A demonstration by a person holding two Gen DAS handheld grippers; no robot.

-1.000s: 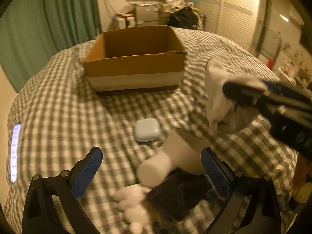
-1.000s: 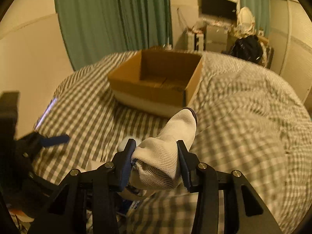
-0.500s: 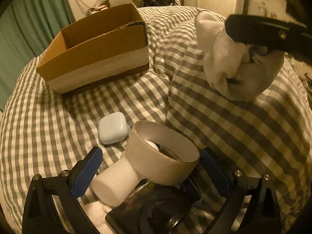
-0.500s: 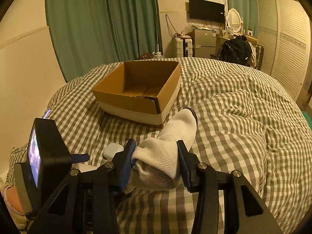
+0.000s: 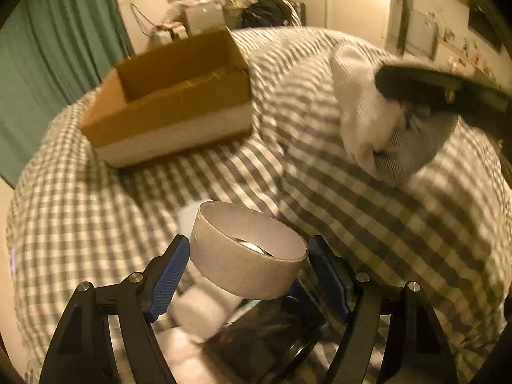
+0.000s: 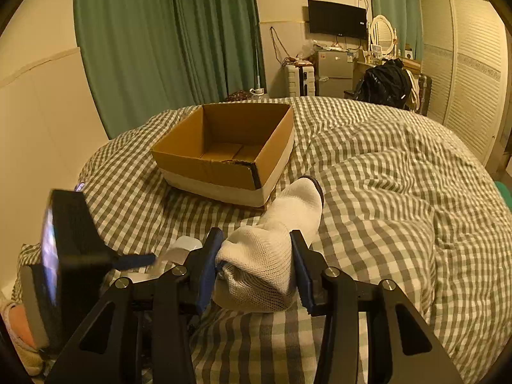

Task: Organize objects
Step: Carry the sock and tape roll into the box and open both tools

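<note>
On the checked bed, cardboard box sits empty, far. Right gripper clamps white sock, unboxed. Left gripper brackets tape roll, contact unclear. Nothing packed yet; near clutter remains.

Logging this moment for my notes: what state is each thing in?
Cardboard box: open-topped, empty, on the bed.
White sock: clamped in the right gripper, lifted.
Tape roll: between the left gripper fingers, grip uncertain.
Checked duvet: rumpled.
</note>
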